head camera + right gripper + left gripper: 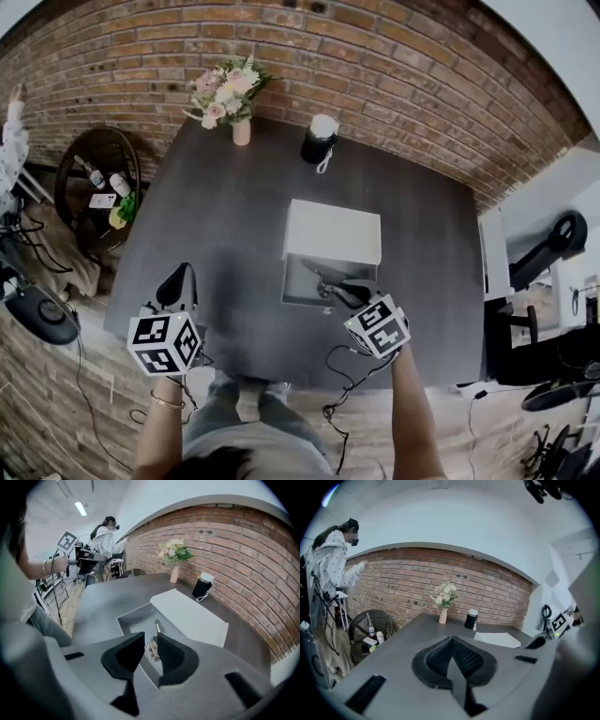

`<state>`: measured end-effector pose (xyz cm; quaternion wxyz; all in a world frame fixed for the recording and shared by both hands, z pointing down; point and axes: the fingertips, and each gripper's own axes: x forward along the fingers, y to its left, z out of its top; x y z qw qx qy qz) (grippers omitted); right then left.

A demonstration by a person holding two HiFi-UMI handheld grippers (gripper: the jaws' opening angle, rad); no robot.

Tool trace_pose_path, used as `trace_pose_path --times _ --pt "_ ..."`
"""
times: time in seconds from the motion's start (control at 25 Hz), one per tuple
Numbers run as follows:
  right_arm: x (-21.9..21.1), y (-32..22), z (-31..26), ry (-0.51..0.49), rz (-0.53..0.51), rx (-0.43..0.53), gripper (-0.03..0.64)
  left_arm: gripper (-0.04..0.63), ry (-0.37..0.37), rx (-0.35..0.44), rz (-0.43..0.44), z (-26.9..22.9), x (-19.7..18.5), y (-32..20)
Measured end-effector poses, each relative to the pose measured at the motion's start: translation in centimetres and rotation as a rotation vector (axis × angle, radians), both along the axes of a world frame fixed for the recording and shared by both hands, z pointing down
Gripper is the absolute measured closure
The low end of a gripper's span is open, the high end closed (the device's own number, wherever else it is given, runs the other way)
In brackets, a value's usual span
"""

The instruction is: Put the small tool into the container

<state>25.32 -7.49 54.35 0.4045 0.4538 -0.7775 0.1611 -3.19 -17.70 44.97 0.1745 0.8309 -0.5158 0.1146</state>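
Observation:
An open white container (298,282) sits mid-table, its flat lid (333,232) lying just behind it. The small metal tool (326,278) lies inside the box. My right gripper (356,293) hovers over the box's right side; in the right gripper view, its jaws (150,637) stand apart. The tool (154,650) shows through the gap, down in the container (133,617), untouched by the pads. My left gripper (177,274) is off to the left by the table's near edge. In the left gripper view, its pads (451,641) meet with nothing between them.
A vase of flowers (241,128) and a black cup with a white top (320,141) stand at the table's far edge. A wicker chair (97,178) with bottles is left of the table. A person (335,569) stands by the brick wall. Cables trail on the floor.

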Motion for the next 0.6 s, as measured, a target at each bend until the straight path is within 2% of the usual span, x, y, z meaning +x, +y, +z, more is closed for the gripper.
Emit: trace_pose_path --times 0.4,0.6 --pt "1.3 1.0 -7.8 -0.056 0.332 0.291 0.607 0.6 0.033 0.106 0.175 -5.1 3.5 -1.4" --pt "1.1 1.8 -10.7 -0.098 0.481 0.413 0.612 0.6 0.037 0.153 0.278 -7.0 5.5 -1.5"
